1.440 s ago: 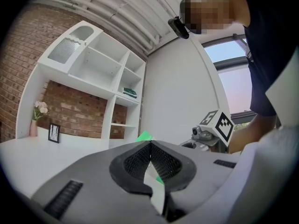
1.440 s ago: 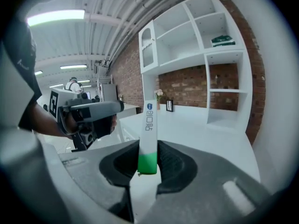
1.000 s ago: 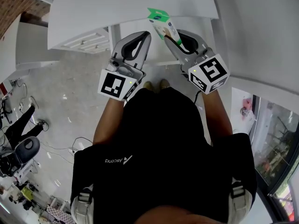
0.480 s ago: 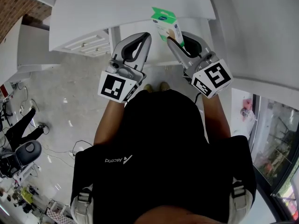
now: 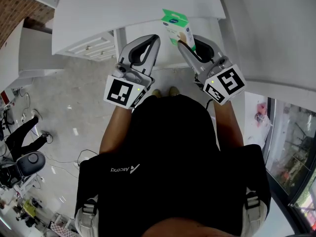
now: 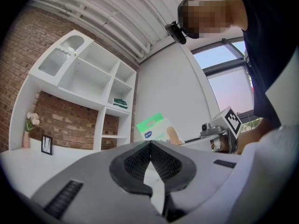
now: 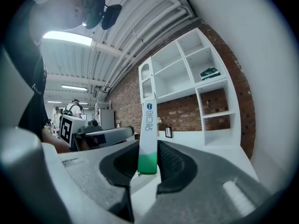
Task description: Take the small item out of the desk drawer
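My right gripper (image 5: pixel 188 37) is shut on a small green-and-white box (image 5: pixel 176 25) and holds it up over the front edge of the white desk (image 5: pixel 138 6). In the right gripper view the box (image 7: pixel 148 125) stands edge-on and upright between the pads, green end down. My left gripper (image 5: pixel 152 39) hangs beside it on the left, shut with nothing in it; its pads (image 6: pixel 140 158) meet at the tip. From the left gripper view the box (image 6: pixel 156 127) shows just beyond the jaws, with the right gripper (image 6: pixel 223 130) behind it.
A white panelled unit (image 5: pixel 91 46) sits under the desk at the left. White shelving (image 6: pixel 93 85) stands on a brick wall, with a picture frame (image 6: pixel 46 144) and flowers (image 6: pixel 30 122) on the desk. An office chair (image 5: pixel 27 162) is on the floor to the left; a window (image 5: pixel 291 147) is to the right.
My right gripper has shifted slightly to the right with the box still in it. The left gripper has hardly moved.
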`<state>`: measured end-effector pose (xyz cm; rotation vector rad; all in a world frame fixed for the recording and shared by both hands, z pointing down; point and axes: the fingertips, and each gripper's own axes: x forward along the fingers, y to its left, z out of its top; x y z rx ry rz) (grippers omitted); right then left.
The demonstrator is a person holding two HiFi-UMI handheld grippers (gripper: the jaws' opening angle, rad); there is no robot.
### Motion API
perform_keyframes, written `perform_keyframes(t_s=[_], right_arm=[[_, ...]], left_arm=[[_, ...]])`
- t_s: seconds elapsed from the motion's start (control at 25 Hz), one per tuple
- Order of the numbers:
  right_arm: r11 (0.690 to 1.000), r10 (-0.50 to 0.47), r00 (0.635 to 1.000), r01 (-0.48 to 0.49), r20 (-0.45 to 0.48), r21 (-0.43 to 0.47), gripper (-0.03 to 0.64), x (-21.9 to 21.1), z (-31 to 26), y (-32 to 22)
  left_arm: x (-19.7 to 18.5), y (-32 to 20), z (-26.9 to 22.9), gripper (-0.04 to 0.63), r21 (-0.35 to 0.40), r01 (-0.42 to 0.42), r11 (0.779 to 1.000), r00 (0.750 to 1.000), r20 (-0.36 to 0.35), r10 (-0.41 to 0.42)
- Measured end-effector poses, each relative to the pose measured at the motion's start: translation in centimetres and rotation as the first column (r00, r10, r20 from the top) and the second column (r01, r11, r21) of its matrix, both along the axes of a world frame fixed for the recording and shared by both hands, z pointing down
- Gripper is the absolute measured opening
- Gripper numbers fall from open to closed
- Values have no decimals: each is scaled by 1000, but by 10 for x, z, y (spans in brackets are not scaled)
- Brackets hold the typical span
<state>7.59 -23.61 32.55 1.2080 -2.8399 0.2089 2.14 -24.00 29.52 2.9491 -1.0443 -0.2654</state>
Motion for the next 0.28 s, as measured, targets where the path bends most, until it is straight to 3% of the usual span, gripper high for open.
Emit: perform_keyframes(t_s=[0.28], right_arm=[[1000,1,1000,-1,5,14,86,24,-13,21]], left_arm=[[25,21,-14,-2,18,-4,1000,1000,-5,4]])
